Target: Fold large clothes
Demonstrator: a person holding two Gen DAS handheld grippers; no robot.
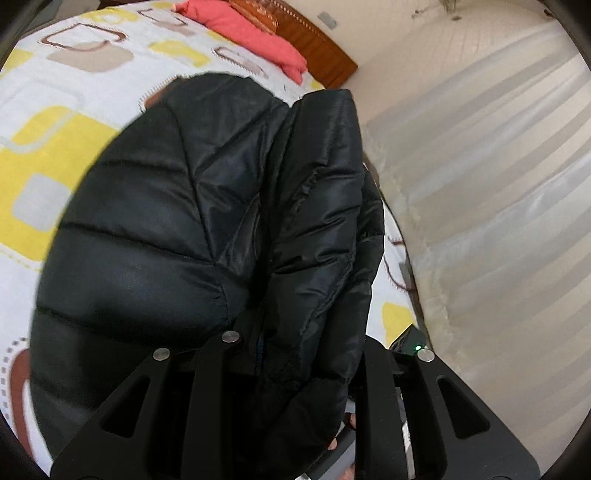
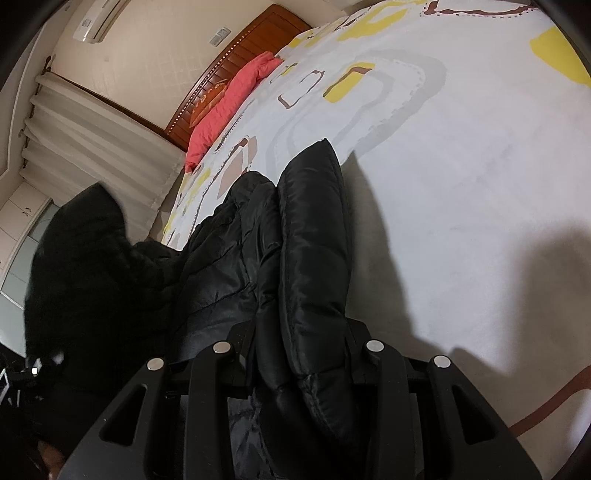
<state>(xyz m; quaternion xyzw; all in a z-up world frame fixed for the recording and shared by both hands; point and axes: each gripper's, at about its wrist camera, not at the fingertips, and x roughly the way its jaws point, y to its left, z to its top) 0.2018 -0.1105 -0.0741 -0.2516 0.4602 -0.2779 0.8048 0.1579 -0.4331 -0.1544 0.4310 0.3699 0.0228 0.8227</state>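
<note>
A black quilted puffer jacket [image 1: 177,221] fills the left wrist view, hanging in folds over the patterned bed cover. My left gripper [image 1: 295,343] is shut on a bunched fold of it, and the fabric hides the fingertips. In the right wrist view the same black jacket [image 2: 314,258] rises in thick padded folds from between the jaws of my right gripper [image 2: 299,347], which is shut on it. More of the jacket [image 2: 85,266] is lifted at the left of that view, blurred.
The bed cover [image 2: 461,184] is white with yellow and brown shapes. A coral red garment [image 1: 251,29] lies by the wooden headboard [image 2: 258,40]. Pale curtains [image 1: 498,184] hang beside the bed, and an air conditioner [image 2: 99,18] sits high on the wall.
</note>
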